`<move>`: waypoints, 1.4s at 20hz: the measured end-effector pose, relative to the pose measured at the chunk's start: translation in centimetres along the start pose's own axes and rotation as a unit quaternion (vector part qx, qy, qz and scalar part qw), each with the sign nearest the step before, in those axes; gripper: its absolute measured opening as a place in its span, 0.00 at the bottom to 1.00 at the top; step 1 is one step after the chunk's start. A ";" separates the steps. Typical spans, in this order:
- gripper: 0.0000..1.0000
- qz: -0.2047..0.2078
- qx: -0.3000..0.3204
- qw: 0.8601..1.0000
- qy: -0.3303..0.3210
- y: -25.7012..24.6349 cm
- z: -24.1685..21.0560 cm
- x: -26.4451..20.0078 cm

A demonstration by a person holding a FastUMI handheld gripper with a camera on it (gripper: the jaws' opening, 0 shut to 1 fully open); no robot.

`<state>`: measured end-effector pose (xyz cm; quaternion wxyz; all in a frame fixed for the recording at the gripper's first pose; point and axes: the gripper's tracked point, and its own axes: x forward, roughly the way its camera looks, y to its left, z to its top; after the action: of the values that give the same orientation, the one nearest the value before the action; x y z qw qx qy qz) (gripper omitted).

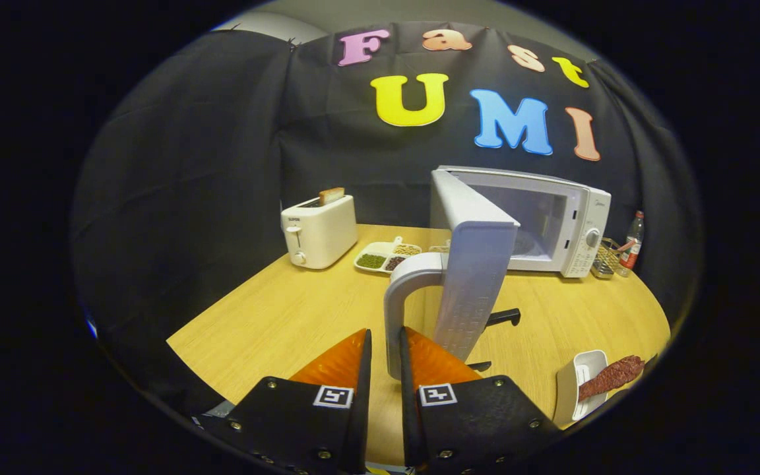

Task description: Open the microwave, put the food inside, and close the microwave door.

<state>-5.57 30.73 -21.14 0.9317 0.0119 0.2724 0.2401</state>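
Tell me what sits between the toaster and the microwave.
In the gripper view, a divided snack tray lies on the table between the toaster and the microwave, behind the swung-open door.

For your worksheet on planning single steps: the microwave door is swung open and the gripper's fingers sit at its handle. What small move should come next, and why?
Probably spread the fingers and back off the door handle. The microwave door already stands wide open, the gripper looks closed on the handle, and the food lies in its white dish on the table.
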 end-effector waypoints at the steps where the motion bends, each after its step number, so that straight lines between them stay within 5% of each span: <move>1: 0.23 0.031 0.003 1.000 -0.001 1.4 0.1 -0.2; 8: 0.22 0.118 0.008 0.991 -0.056 3.4 3.7 -4.6; 13: 0.88 0.094 0.019 0.991 -0.091 -1.1 6.1 -7.3; 15: 0.98 0.068 0.012 0.992 -0.108 -3.9 6.9 -8.3; 28: 0.98 -0.104 0.063 0.989 -0.089 -21.8 3.8 -10.5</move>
<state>-1.73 7.10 -15.95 0.9695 0.0638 0.2027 0.1220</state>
